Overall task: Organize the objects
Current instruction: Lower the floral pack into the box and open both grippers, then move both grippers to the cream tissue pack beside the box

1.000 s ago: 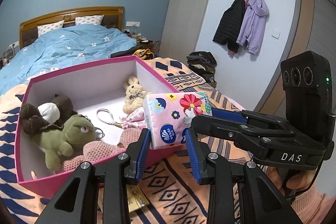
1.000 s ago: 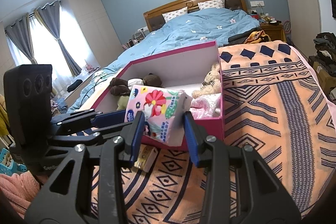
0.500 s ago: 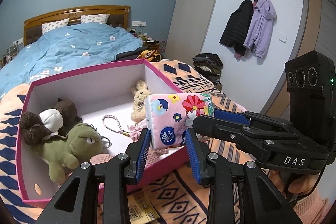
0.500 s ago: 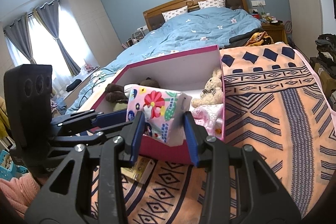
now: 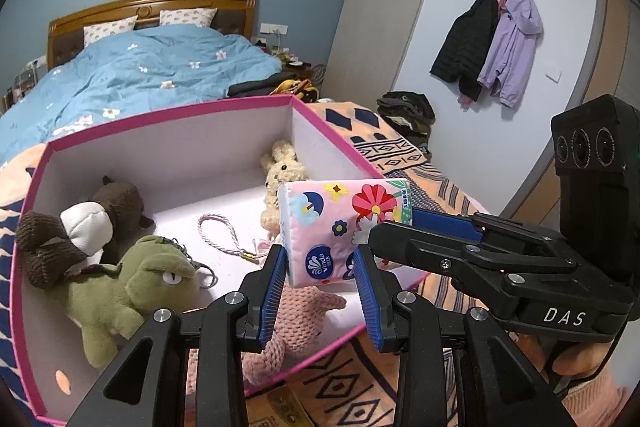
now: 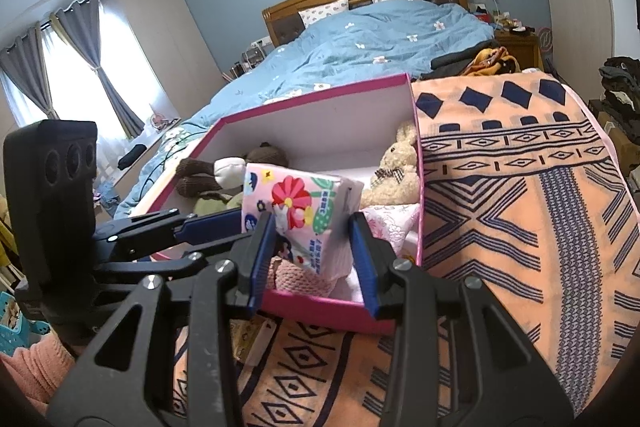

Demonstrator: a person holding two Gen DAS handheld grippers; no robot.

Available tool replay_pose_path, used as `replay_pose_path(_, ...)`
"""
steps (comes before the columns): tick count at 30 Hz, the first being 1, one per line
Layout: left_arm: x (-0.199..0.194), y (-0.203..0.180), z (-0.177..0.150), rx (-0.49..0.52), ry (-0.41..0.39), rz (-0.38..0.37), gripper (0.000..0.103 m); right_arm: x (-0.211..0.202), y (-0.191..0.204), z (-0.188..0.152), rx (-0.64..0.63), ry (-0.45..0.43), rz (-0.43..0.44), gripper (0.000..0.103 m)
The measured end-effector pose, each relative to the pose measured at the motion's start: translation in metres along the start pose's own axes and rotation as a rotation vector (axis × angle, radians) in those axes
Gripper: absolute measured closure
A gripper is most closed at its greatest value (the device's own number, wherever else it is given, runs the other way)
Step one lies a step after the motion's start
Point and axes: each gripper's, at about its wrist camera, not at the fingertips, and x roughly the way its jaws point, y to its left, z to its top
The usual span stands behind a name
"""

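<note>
A pink floral tissue pack point(image 5: 340, 223) hangs over the near right corner of the pink box point(image 5: 160, 121). My left gripper point(image 5: 320, 279) is shut on its lower end. My right gripper point(image 6: 312, 255) is shut on the tissue pack point(image 6: 296, 203) from the other side, and its blue fingers point(image 5: 444, 223) reach in from the right in the left wrist view. Inside the box lie a green dinosaur plush point(image 5: 132, 283), a brown plush point(image 5: 80, 223), a beige rabbit point(image 5: 280, 171), a pink knitted toy point(image 5: 304, 311) and a braided lanyard point(image 5: 220, 231).
The box point(image 6: 320, 99) rests on an orange patterned blanket point(image 6: 520, 207) at the foot of a bed with a blue duvet point(image 6: 380, 47). A yellow packet point(image 5: 288, 407) lies on the blanket beside the box's near wall. Jackets point(image 5: 492, 47) hang on the right wall.
Both grippers have carried the tissue pack forward, from in front of the box's near wall to above its near right corner. Their grip on it looks the same.
</note>
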Motion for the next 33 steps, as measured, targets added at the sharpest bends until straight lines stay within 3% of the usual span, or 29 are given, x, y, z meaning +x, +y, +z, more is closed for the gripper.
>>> replay_pose_path(15,0.030,0.024,-0.004,-0.087,0.076,-0.015,0.069,0.019,0.006,-0.001,-0.053,0.032,-0.093,0.062)
replay_pose_path(22,0.021,0.018,-0.005,-0.051,0.042,0.013,0.065,0.017,0.004,-0.003,-0.054,0.016,-0.127,0.061)
replay_pose_path(26,0.003,0.012,-0.011,-0.020,-0.007,0.033,0.048,0.006,0.004,-0.008,-0.047,-0.004,-0.108,0.061)
replay_pose_path(33,-0.044,0.003,-0.027,0.033,-0.117,0.077,0.015,-0.023,0.016,-0.020,-0.054,-0.056,-0.033,0.051)
